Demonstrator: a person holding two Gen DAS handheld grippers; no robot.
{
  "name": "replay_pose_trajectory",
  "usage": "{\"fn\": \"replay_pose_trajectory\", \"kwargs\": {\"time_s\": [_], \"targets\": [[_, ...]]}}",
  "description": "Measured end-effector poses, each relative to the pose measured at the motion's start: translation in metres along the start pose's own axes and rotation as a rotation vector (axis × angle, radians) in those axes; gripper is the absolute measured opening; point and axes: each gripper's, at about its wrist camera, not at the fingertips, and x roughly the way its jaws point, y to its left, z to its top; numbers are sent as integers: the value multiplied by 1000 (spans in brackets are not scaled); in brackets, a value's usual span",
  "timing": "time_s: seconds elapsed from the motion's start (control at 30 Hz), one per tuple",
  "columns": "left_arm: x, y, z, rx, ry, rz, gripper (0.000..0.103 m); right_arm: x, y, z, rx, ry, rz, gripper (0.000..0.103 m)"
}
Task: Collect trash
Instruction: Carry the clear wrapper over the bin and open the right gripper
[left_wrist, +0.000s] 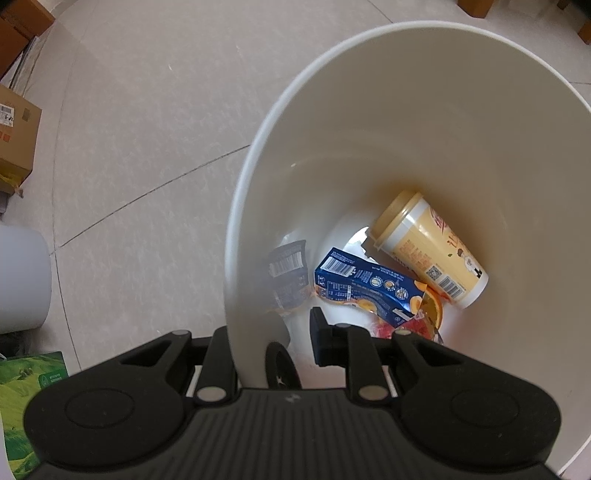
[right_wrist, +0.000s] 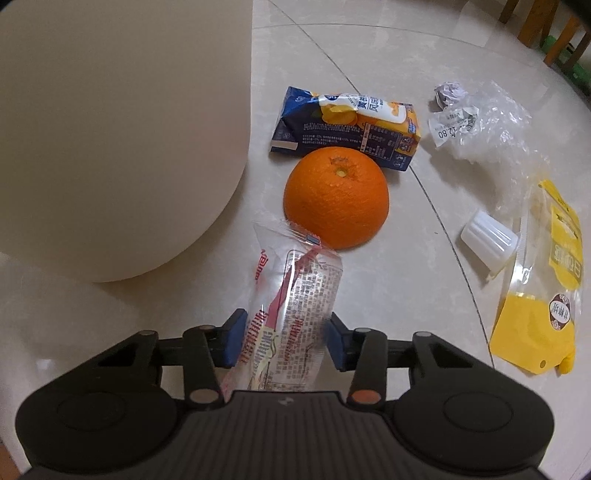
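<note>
- While my left gripper (left_wrist: 273, 332) points straight down, its jaws pinch the bin (left_wrist: 369, 92) wall at the rim.
- My right gripper (right_wrist: 284, 338), tilted steeply down, has its blue pads against a clear wrapper (right_wrist: 291, 295), just beside the orange half (right_wrist: 336, 199) on the floor (right_wrist: 369, 295).

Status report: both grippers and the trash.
Left gripper clamped on white plastic bin rim. Right gripper closed on clear printed wrapper. Orange half lies just ahead.
</note>
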Motion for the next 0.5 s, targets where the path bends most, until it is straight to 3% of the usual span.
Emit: {"fn": "replay_pose_trajectory", "kwargs": {"time_s": [0.27, 0.5], "targets": [[1, 0, 0, 2, -1, -2, 19, -25, -25, 12, 22, 47, 18, 50], [-1, 2, 1, -12, 1, -15, 19, -75, -45, 33, -13, 56, 18, 50]]}}
